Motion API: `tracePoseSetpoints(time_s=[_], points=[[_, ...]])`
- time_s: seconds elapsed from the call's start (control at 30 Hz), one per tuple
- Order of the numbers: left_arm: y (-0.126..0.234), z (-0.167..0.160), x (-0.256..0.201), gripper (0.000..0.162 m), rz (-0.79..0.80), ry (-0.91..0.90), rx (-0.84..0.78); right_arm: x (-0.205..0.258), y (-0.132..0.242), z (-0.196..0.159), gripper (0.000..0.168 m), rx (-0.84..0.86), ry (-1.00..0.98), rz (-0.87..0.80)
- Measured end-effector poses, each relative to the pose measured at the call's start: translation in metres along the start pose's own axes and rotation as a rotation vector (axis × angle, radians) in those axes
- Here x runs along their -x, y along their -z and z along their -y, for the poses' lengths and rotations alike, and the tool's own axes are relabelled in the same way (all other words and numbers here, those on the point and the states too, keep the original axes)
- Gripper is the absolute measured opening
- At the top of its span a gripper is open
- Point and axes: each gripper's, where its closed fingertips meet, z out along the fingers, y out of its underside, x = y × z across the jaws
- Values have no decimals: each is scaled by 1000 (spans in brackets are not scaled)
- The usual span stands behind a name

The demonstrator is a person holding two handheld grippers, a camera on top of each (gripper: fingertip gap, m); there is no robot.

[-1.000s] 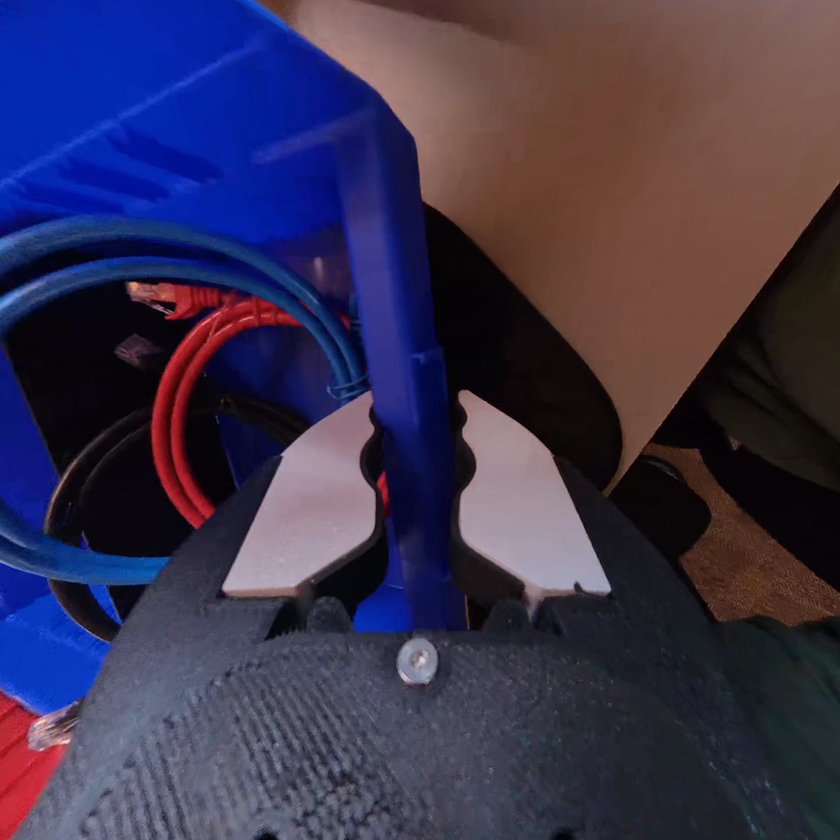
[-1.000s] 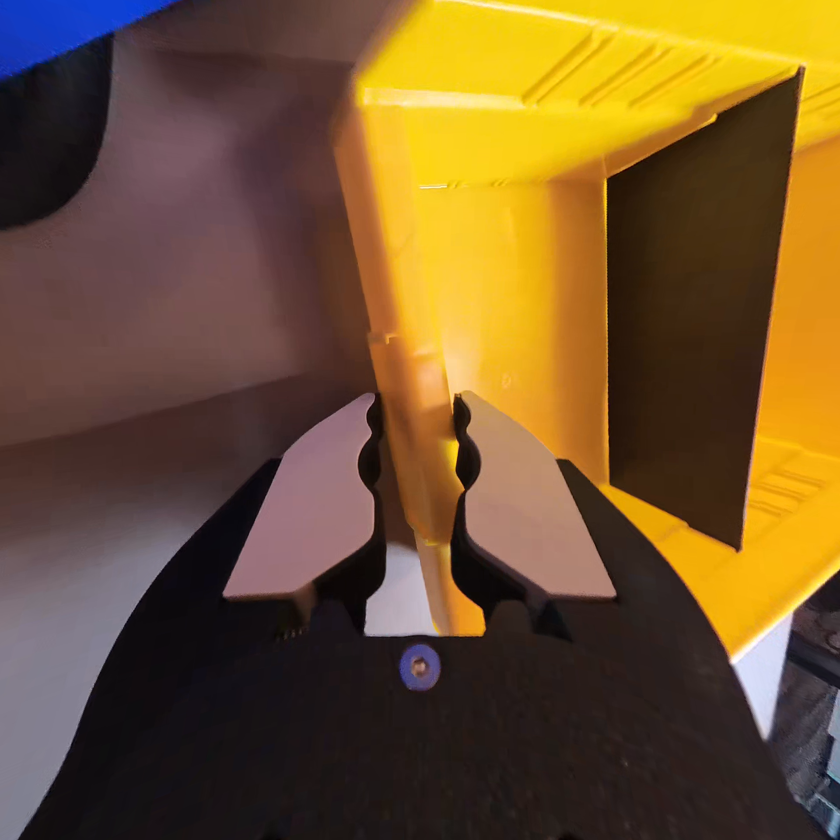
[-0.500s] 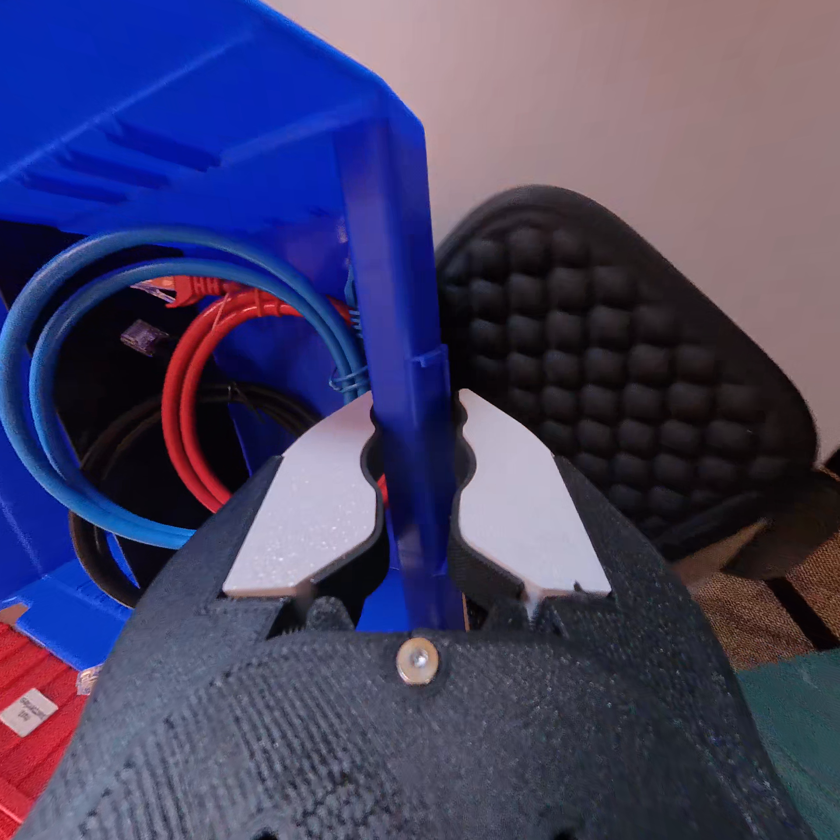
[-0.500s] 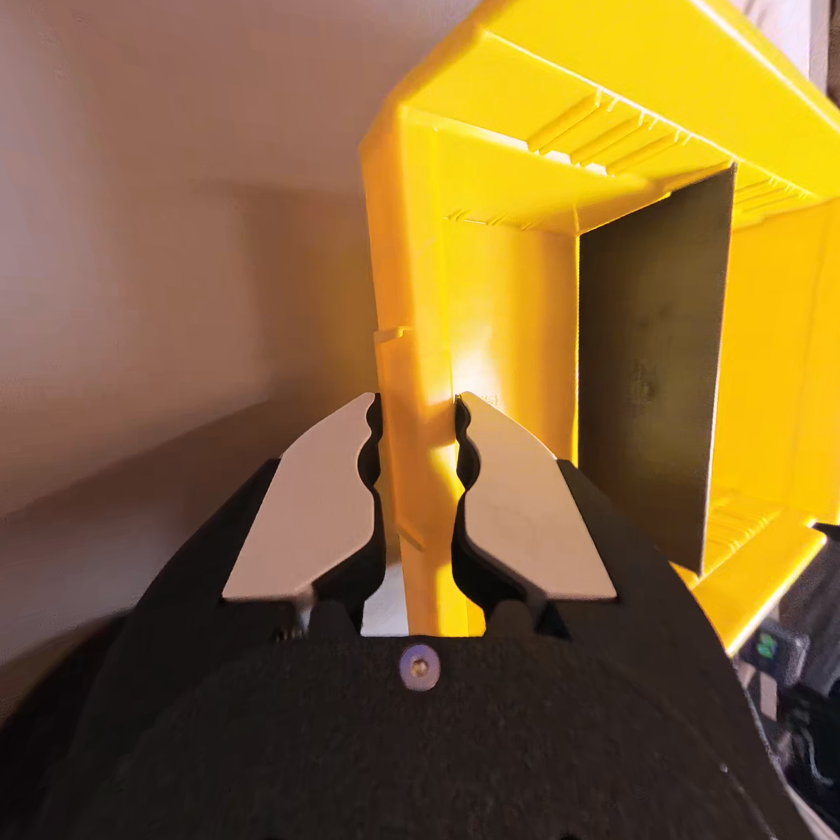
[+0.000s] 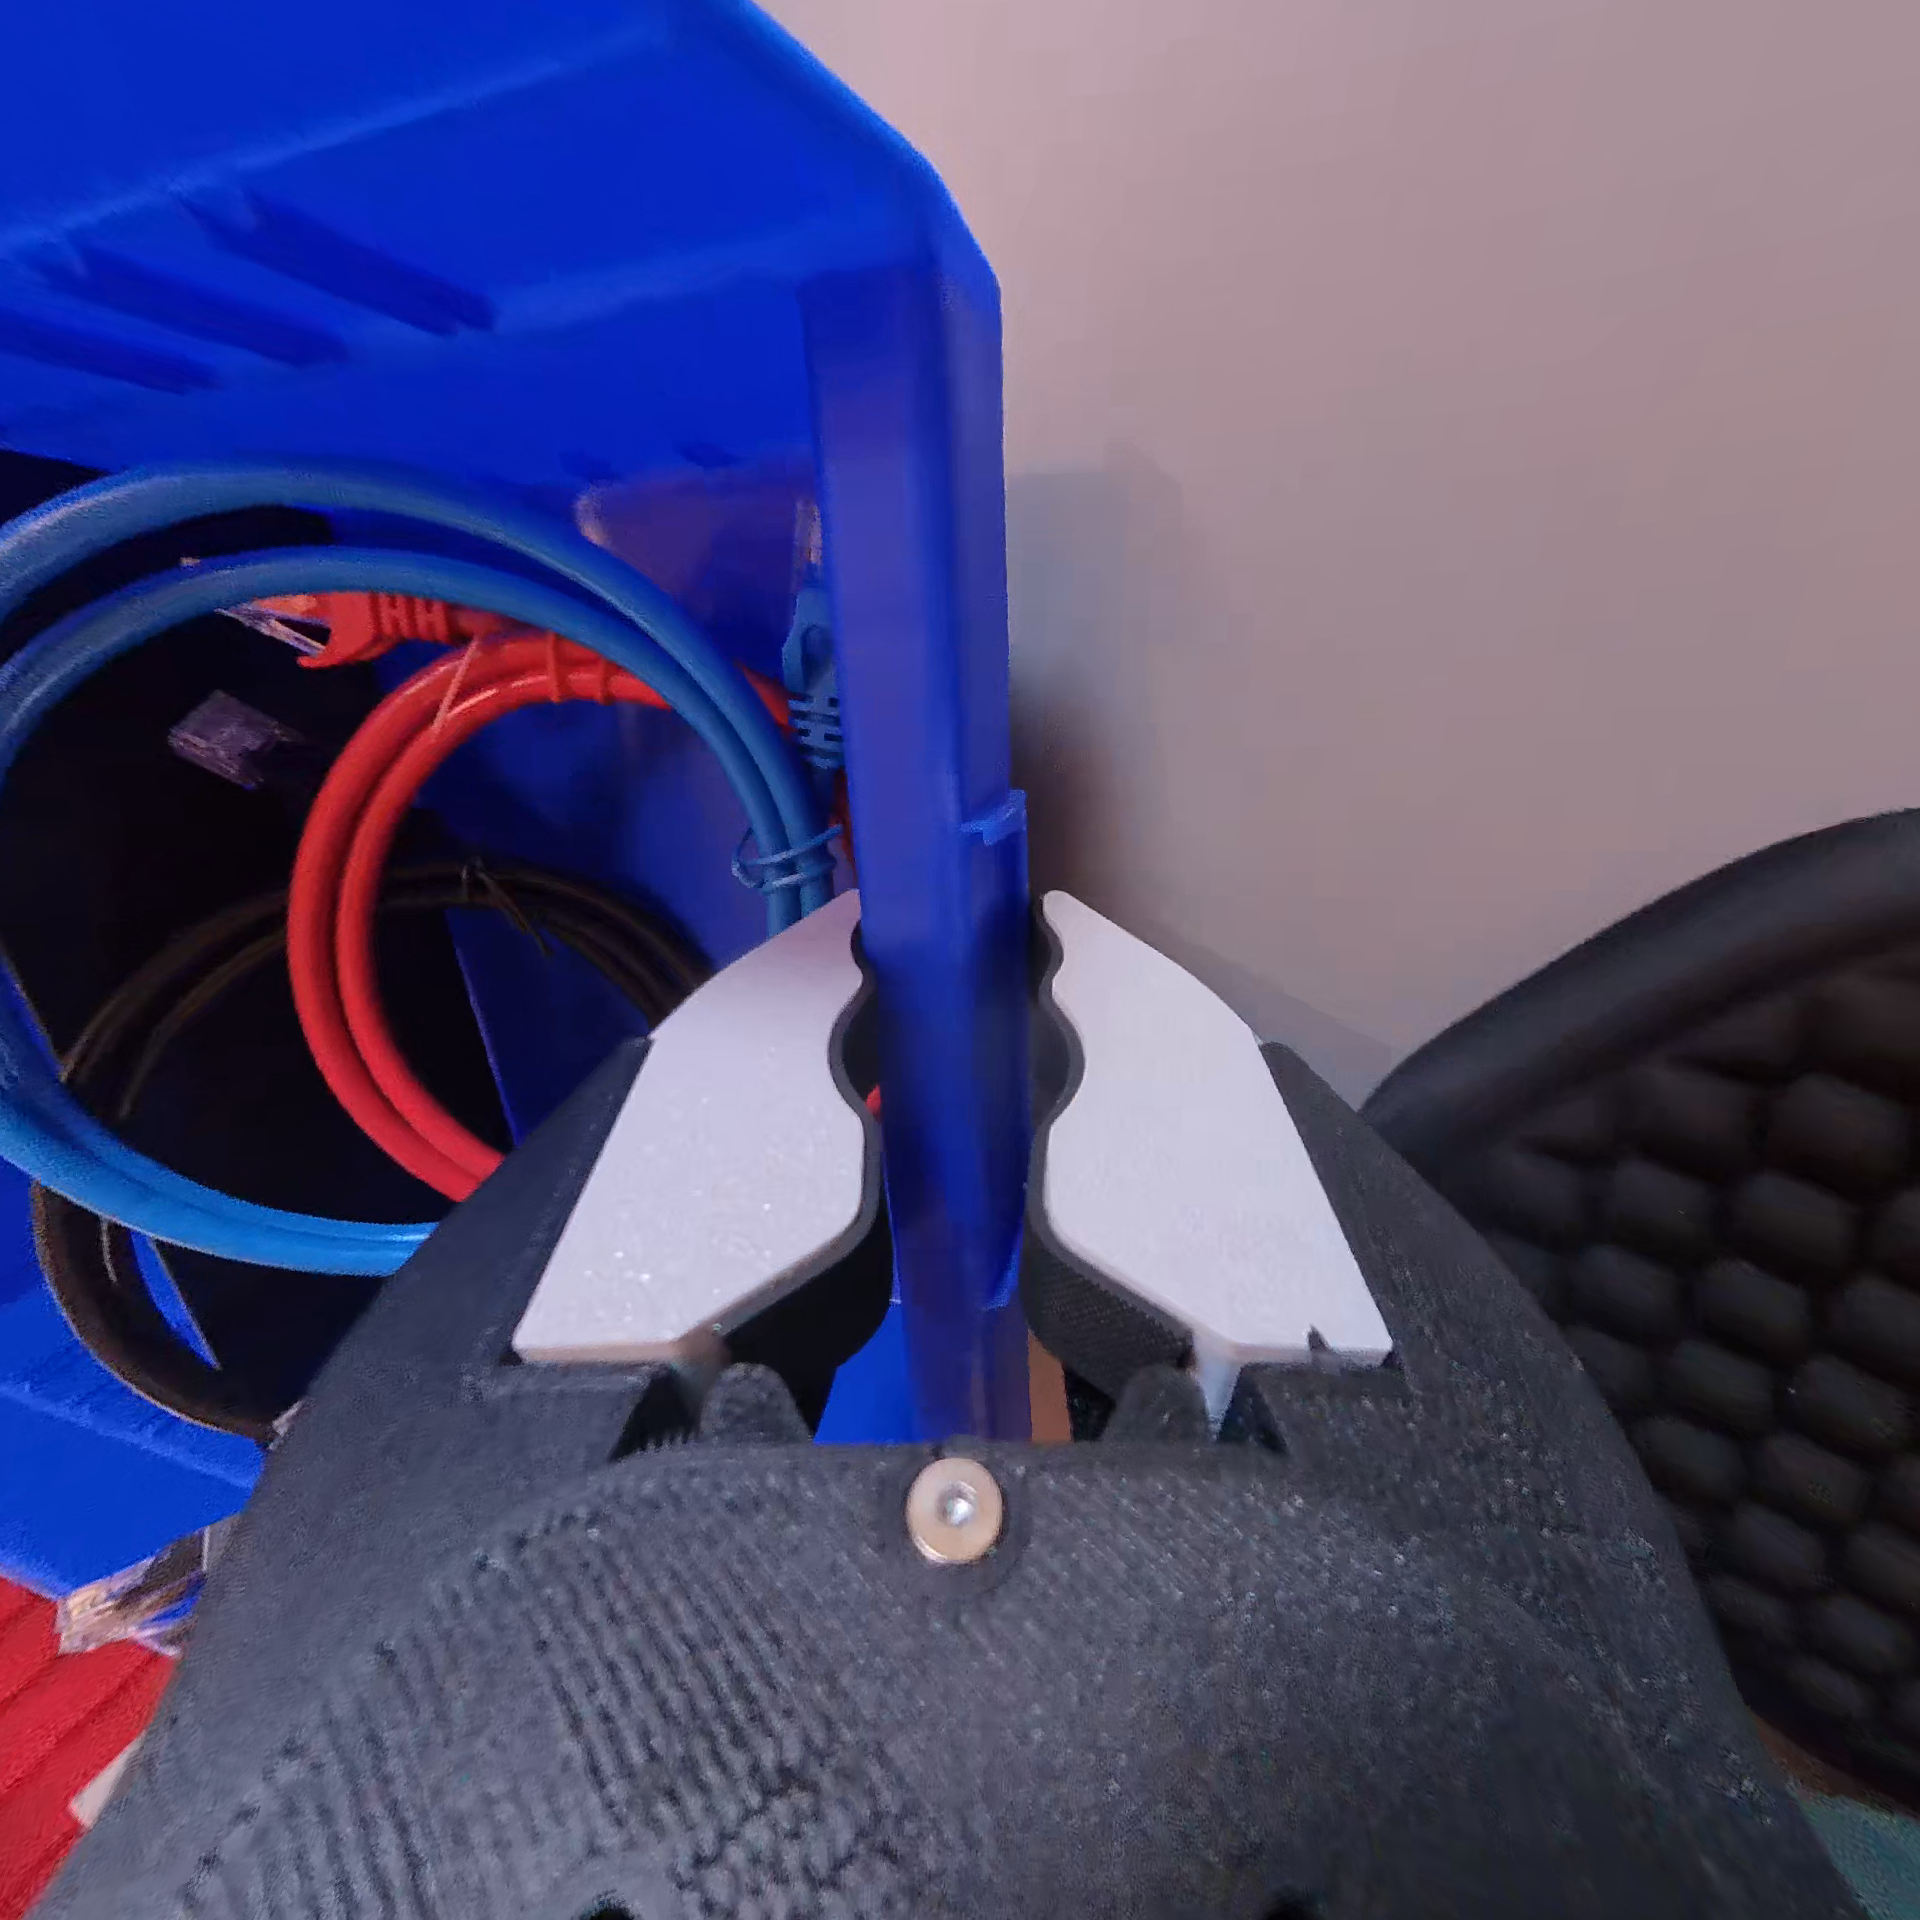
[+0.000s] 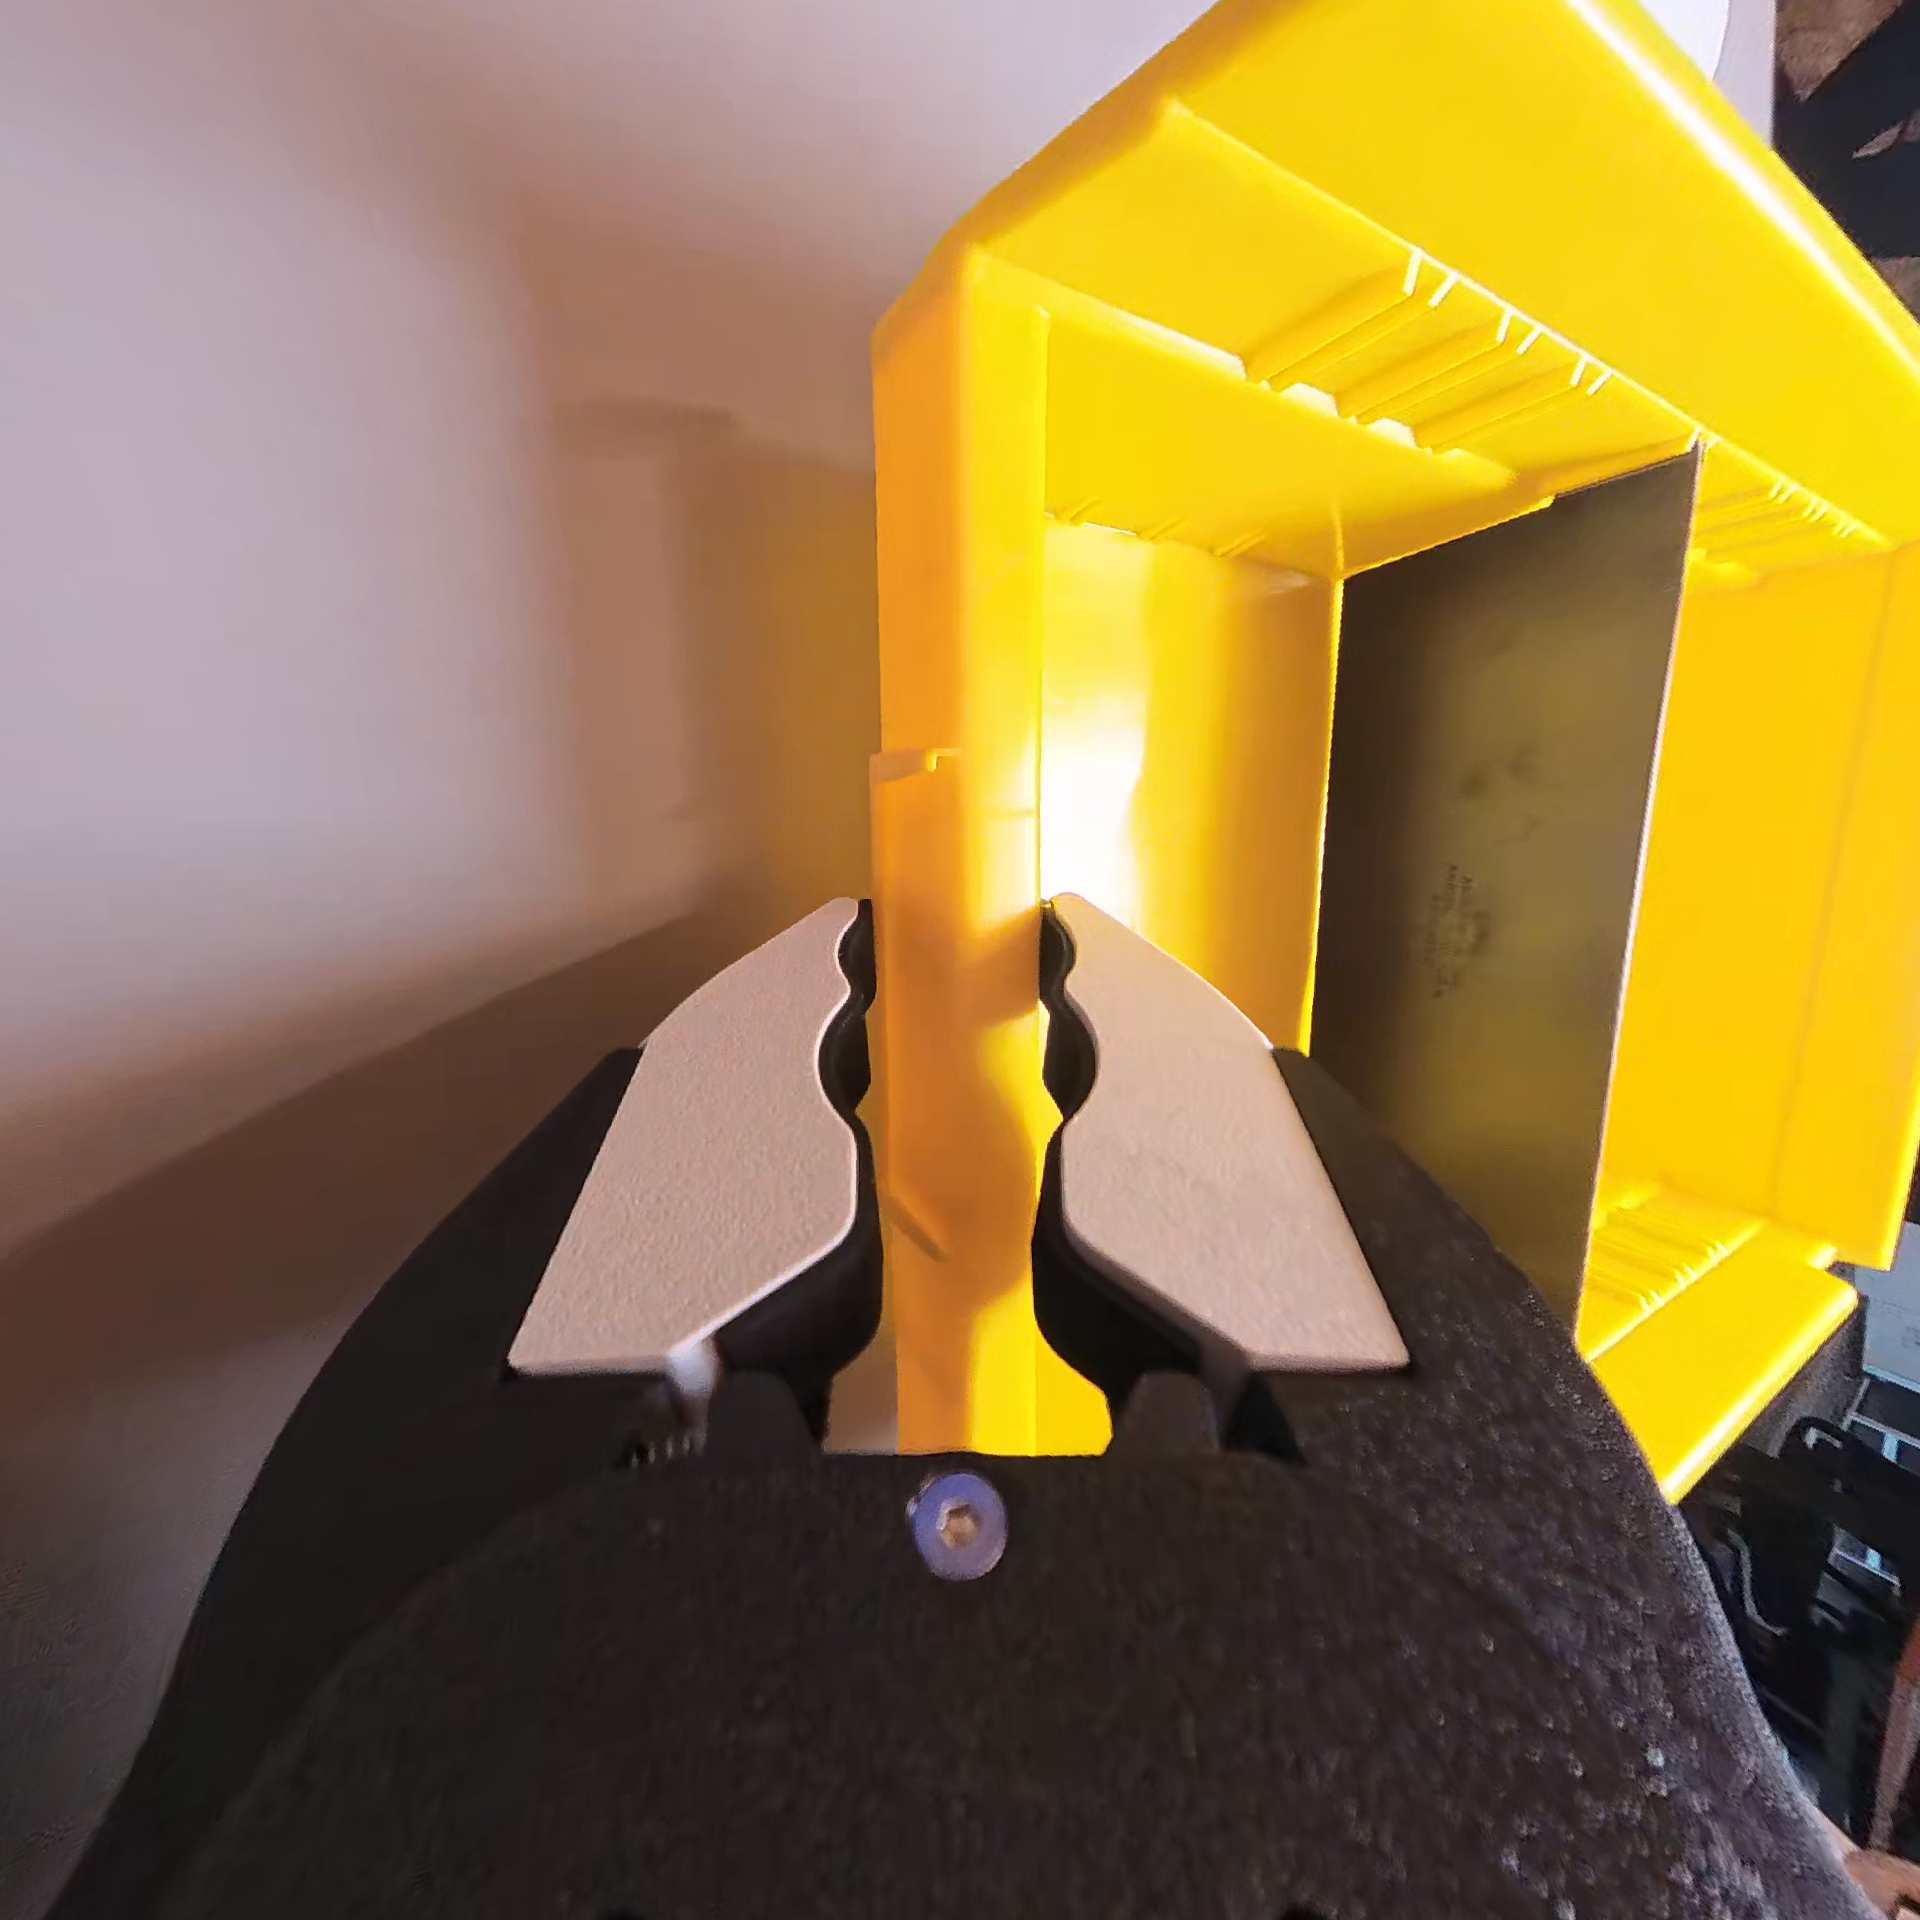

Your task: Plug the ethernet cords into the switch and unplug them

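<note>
Left gripper [image 5: 948,914] clamps a tilted blue bin [image 5: 914,623] (right gripper [image 6: 954,914] pinches the yellow bin [image 6: 956,623]), whose coiled ethernet cords [image 5: 343,935] could spill.

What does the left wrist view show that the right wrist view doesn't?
Only the left view: a blue bin holding coiled blue, red and black cords, gripped by the left gripper, with a black cushion nearby. Only the right view: a yellow bin with a grey divider, gripped by the right gripper. Both: a gripper shut on a bin wall before a pale wall.
</note>
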Motion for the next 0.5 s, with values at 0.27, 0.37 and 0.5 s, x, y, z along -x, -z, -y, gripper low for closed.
tracePoseSetpoints(time_s=[0.27, 0.37, 0.5], points=[[-7, 4, 25, 27, 83, -2, -71, -19, 0, -3, 39, 15, -104, -64], [-7, 5, 29, 28, 111, 26, -143, -19, 24, 27, 45, -142, -199, -62], [7, 18, 24, 39, 59, 130, -359, -20, 62, 85, 48, -481, -369, 1]])
